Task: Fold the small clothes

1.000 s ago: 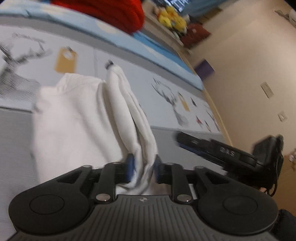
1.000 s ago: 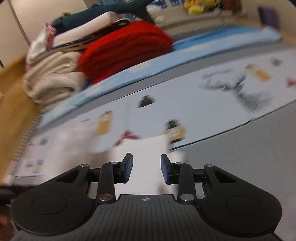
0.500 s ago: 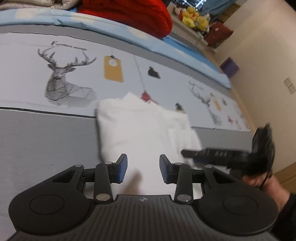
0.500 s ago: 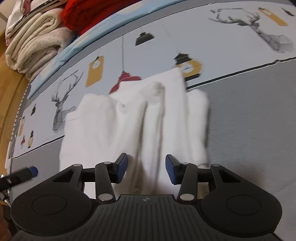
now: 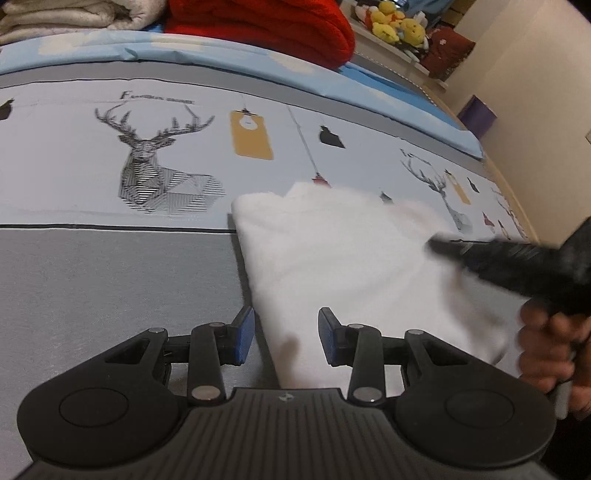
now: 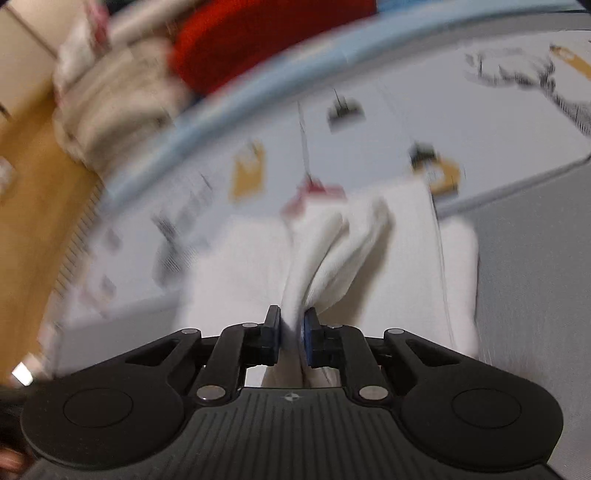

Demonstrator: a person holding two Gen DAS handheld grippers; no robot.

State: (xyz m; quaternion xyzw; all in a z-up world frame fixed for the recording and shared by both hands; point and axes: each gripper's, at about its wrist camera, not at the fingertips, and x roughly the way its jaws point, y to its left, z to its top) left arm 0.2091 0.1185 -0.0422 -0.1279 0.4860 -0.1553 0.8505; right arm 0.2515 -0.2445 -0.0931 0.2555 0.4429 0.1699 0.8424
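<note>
Right now the white garment (image 5: 343, 266) lies partly folded on the printed bed sheet (image 5: 110, 280), straddling the dark line where the grey band meets the pale deer-print band. My right tool (image 6: 292, 328) has its jaws closing on a raised fold of the white cloth, blue pads pressed against it from both sides. My left tool (image 5: 286, 334) stands spread over the garment's near left edge, pads clear of the cloth. The right tool shows blurred in the left view, a hand (image 5: 550, 350) gripping it. Along the bed's far edge sit a red knit (image 5: 266, 26) and cream folded blankets (image 5: 66, 14).
</note>
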